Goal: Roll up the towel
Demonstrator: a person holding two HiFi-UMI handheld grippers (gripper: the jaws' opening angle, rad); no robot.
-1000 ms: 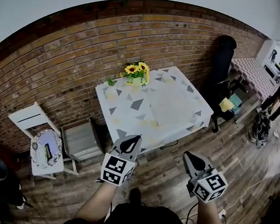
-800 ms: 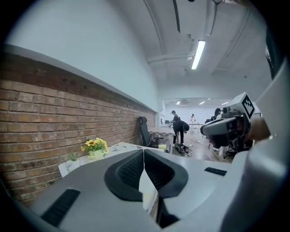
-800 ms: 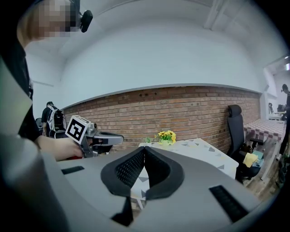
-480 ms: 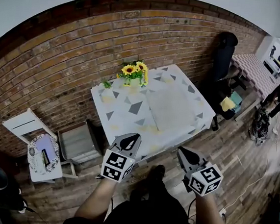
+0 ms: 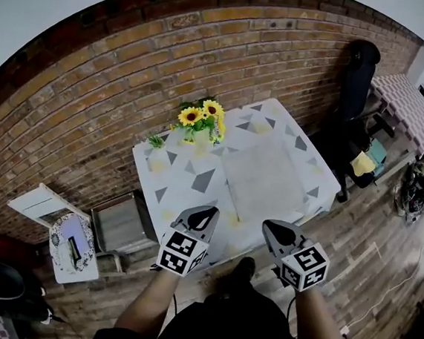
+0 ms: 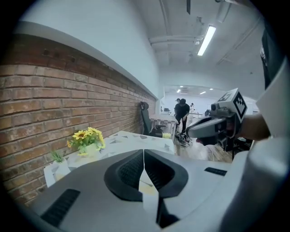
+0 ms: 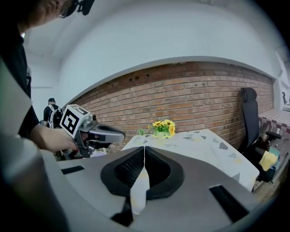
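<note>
A grey towel (image 5: 263,181) lies spread flat on the right half of a table (image 5: 173,187) covered in a white cloth with grey triangles. In the head view both grippers hover side by side just short of the table's near edge. My left gripper (image 5: 206,211) is shut with nothing between its jaws, to the left of the towel's near edge. My right gripper (image 5: 270,226) is also shut and empty, in front of the towel's near edge. In the left gripper view the jaws (image 6: 144,152) meet tip to tip; the right gripper view (image 7: 144,149) shows the same.
A vase of sunflowers (image 5: 202,116) stands at the table's far left by the brick wall. A black office chair (image 5: 359,75) is right of the table. A grey box (image 5: 120,227), a white chair (image 5: 41,204) and a small stand (image 5: 71,241) sit to the left.
Both grippers have moved forward and a little down toward the table's near edge, staying shut. The table and towel now sit closer in the head view.
</note>
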